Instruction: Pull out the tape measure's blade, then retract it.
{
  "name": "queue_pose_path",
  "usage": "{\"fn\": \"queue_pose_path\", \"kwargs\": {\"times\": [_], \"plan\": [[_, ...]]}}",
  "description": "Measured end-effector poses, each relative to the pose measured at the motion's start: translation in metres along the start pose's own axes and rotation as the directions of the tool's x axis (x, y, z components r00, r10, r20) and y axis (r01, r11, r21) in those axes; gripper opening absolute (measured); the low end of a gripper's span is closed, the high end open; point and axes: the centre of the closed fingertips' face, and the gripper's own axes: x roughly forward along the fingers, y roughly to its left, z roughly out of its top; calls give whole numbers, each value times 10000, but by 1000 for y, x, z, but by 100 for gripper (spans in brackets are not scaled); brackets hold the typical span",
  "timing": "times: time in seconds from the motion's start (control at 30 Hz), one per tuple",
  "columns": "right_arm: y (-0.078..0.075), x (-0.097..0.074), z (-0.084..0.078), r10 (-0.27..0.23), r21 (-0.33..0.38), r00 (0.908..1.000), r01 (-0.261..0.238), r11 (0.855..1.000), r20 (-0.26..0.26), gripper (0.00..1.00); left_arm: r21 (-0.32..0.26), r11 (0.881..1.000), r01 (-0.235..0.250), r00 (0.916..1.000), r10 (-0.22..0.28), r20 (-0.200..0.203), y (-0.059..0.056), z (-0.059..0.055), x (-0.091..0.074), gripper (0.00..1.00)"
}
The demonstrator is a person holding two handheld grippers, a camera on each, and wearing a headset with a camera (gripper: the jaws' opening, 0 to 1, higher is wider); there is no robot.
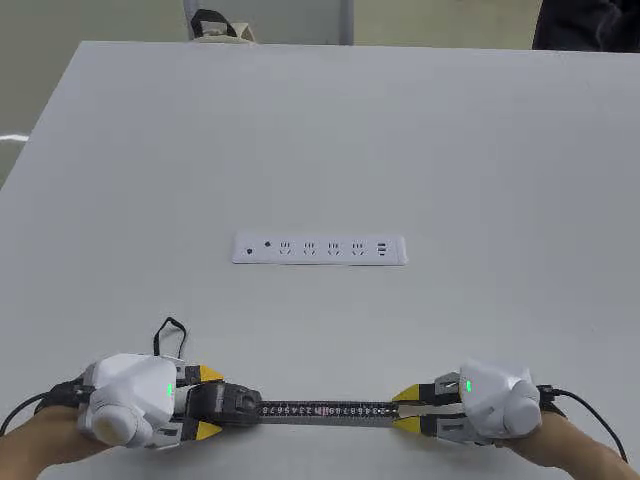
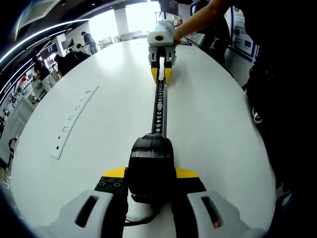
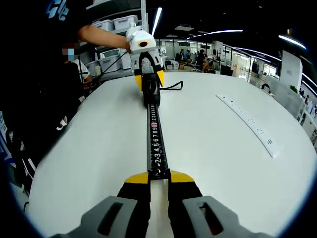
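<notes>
Black-cased tape measure (image 1: 232, 404) lies at the near edge of the white table (image 1: 320, 150). Its dark blade (image 1: 325, 410), with white numerals, is extended flat. Long axis runs left-right in the head view, tip pointing right. Left gripper (image 1: 210, 402) is clamped around the case; right gripper (image 1: 407, 410) pinches the blade tip.

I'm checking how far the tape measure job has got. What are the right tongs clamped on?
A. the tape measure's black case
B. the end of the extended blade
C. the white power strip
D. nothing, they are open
B: in the right gripper view the right tongs are shut on the end of the blade, which runs across the table to the black case held in the left tongs.
</notes>
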Motion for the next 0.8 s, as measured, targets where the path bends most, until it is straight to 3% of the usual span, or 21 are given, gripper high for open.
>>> {"fn": "queue_pose_path", "kwargs": {"times": [0.8], "plan": [[-4,-28,-24,-175,33,9986,177,9998,-490,10,62,10000,44,10000,-43,-36,-1,4,0,30]]}}
